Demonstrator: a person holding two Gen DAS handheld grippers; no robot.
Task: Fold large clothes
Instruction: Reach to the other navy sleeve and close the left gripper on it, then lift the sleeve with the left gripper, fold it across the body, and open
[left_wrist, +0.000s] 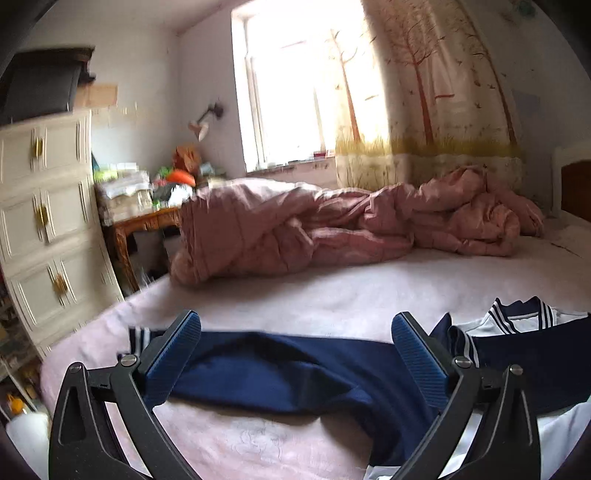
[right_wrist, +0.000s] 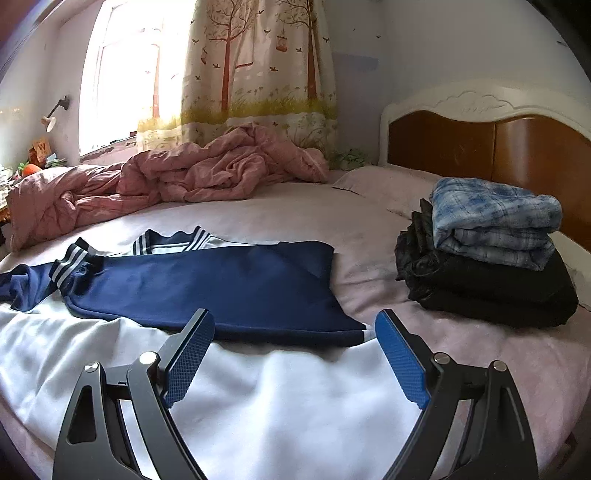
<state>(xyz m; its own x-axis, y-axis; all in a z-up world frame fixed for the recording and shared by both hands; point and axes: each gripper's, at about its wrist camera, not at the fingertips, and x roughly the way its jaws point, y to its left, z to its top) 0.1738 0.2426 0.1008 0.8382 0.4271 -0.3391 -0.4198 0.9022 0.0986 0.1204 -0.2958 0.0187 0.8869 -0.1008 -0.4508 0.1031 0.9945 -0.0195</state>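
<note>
A navy-and-white jacket (right_wrist: 207, 288) lies spread on the bed (right_wrist: 369, 221), right sleeve apparently folded across; left gripper (left_wrist: 295, 332) and right gripper (right_wrist: 295, 332), both released, likely take the left sleeve (left_wrist: 295, 365) next

1. Daylight: my window (left_wrist: 291, 92) blown out white, glare spilling onto the curtain (left_wrist: 436, 96).
2. Blur: my left view's cabinet (left_wrist: 48, 206) smeared.
3. Edges: fisheye bending, dark corner vignette.
</note>
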